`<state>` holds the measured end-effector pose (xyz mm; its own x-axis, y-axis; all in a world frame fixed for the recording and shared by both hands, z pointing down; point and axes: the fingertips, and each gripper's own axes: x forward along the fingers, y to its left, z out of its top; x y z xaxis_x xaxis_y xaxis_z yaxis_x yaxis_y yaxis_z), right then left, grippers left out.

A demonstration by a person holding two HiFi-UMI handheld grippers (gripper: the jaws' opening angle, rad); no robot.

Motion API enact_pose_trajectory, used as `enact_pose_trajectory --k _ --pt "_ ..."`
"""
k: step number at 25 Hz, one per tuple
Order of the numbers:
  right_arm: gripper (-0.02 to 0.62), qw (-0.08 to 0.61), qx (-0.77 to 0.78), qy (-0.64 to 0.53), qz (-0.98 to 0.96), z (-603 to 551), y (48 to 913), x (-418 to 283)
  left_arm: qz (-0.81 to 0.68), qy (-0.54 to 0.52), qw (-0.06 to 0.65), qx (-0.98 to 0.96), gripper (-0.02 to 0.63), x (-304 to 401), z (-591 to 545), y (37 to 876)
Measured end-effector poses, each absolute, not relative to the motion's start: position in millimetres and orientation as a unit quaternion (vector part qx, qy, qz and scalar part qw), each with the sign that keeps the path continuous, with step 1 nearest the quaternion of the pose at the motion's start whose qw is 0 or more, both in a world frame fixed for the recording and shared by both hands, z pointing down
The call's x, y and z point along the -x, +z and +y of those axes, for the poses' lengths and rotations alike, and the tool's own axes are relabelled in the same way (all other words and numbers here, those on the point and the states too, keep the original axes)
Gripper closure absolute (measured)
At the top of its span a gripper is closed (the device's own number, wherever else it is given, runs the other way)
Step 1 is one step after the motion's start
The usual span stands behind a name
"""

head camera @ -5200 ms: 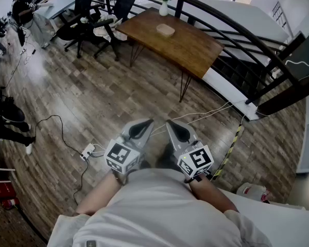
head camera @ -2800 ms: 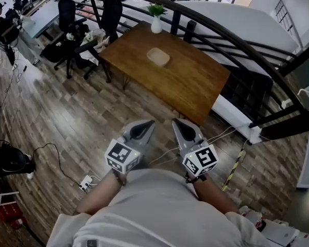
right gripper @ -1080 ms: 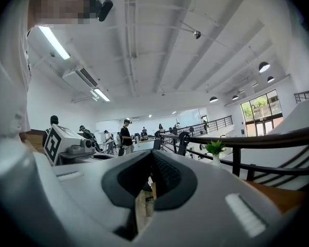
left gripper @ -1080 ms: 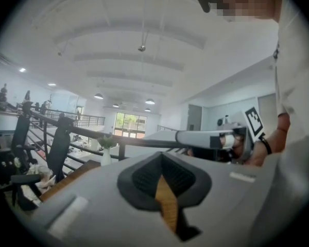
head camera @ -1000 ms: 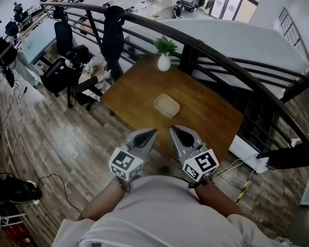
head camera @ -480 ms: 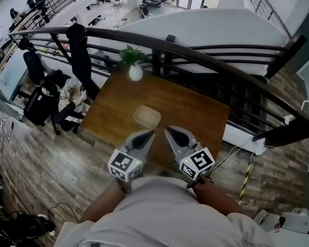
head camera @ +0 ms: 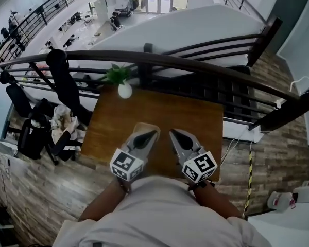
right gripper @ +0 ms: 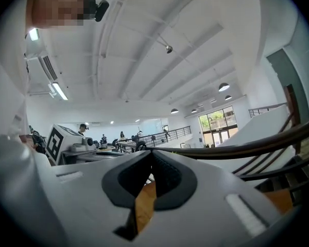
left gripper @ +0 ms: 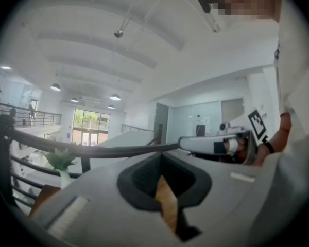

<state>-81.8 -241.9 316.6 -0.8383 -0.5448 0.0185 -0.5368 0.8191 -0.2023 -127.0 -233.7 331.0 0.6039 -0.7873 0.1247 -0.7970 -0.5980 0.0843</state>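
1. The left gripper (head camera: pixel 152 134) is held with its jaws pressed together and nothing between them; only a sliver of wood is seen past them in the left gripper view.
2. The right gripper (head camera: pixel 173 133) is likewise closed and empty. It is held just beside the left, and both are drawn in close to the person's body.
3. A shallow, pale dish (head camera: pixel 143 126) lies on the tabletop (head camera: pixel 190 117). In the head view it is partly covered by the tip of the left gripper; whether it is touched cannot be told.
4. The dish is judged to be light, stiff and thin-walled, and perhaps smooth enough to slide on the wood. It would probably be best taken by its rim, pinched across the wall on a long side.
5. A white vase (head camera: pixel 124 90) with a plant is set at the far edge of the tabletop, near a dark railing (head camera: pixel 206 62) and apart from the dish.
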Motion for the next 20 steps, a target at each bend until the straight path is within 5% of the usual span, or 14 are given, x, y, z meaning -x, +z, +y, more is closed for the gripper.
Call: enact_pose_trajectory --k 20 --pt "0.589 -0.012 0.395 -0.139 0.908 -239 368 180 -0.341 0.034 0.109 -0.933 0.602 239 -248 375"
